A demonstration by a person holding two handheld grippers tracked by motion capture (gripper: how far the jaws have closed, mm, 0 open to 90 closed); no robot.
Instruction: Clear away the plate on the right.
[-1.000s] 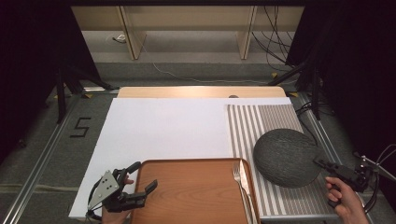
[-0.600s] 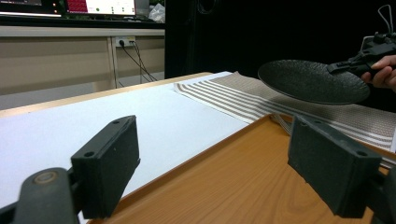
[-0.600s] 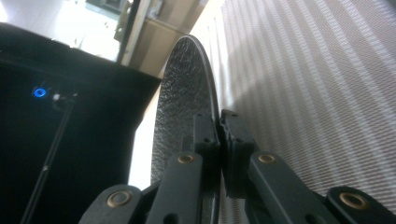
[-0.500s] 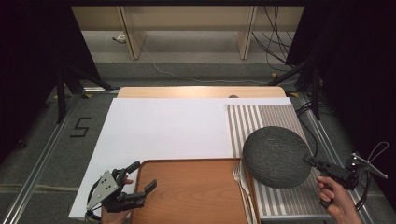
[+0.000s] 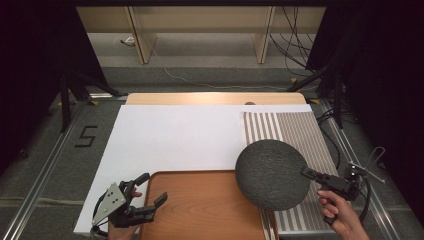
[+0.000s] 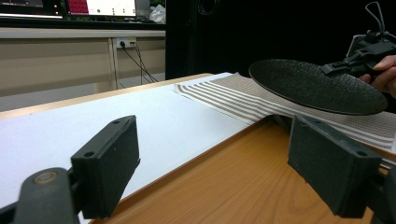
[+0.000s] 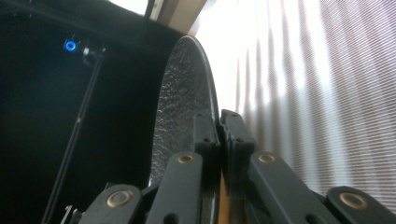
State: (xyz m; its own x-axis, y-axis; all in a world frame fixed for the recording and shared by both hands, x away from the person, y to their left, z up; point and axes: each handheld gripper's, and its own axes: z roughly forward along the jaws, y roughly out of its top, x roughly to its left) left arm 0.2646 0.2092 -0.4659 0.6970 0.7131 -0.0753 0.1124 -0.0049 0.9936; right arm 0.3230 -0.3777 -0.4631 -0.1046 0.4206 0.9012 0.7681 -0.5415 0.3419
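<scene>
A dark, rough round plate (image 5: 272,172) hangs tilted over the left part of the striped placemat (image 5: 295,130), and its left edge reaches over the right edge of the wooden tray (image 5: 200,205). My right gripper (image 5: 306,172) is shut on the plate's right rim, held by a hand at the lower right. In the right gripper view the pads (image 7: 218,123) pinch the rim of the plate (image 7: 182,93) edge-on. My left gripper (image 5: 152,188) rests open at the tray's left edge. In the left gripper view its gap (image 6: 219,163) holds nothing, and the plate (image 6: 317,86) floats beyond.
A white board (image 5: 175,135) covers the table's middle and left. A fork's handle (image 5: 266,226) lies along the tray's right edge, its upper part under the plate. Stand legs and cables sit past the table's right side.
My right gripper has carried the plate leftward, from over the placemat's middle to partly over the tray. The left gripper has not moved.
</scene>
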